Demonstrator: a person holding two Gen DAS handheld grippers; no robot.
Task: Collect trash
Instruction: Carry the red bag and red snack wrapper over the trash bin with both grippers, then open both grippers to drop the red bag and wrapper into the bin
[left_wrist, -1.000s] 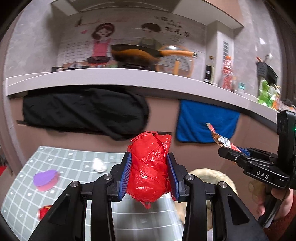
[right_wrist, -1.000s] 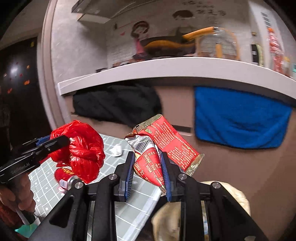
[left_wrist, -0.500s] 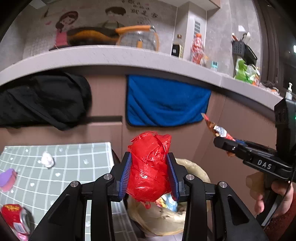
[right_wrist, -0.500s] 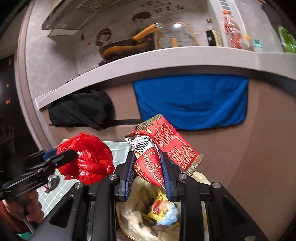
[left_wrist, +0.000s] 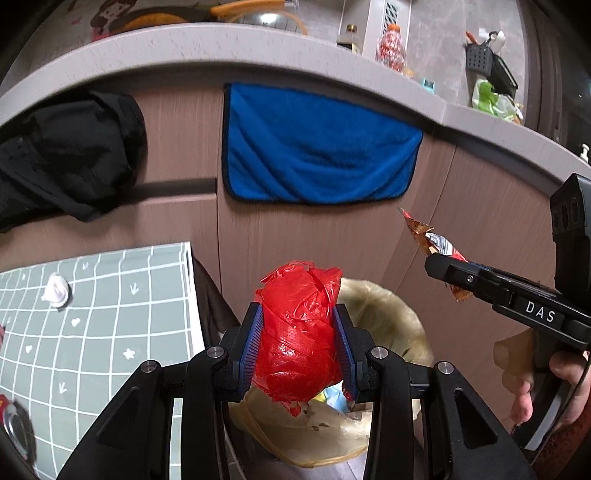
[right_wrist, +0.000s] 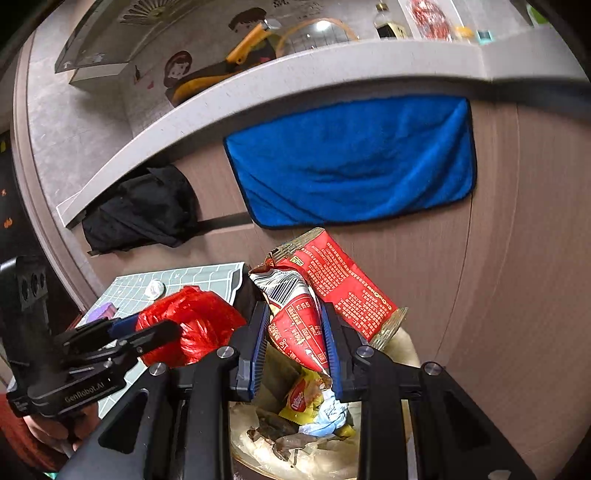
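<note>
**Both grippers loaded above the bin**

Wood-grain cabinet fronts with a hanging blue microfibre towel (left_wrist: 317, 147) fill my left wrist view. My left gripper (left_wrist: 298, 345) is clenched on a crumpled red plastic bag (left_wrist: 299, 332), held over the beige-lined trash bin (left_wrist: 391, 317) beside the grey grid-patterned mat (left_wrist: 110, 314).

From the right wrist view, my right gripper (right_wrist: 295, 343) grips a red printed snack wrapper (right_wrist: 325, 291) directly above the bin's rubbish (right_wrist: 314, 410).
</note>
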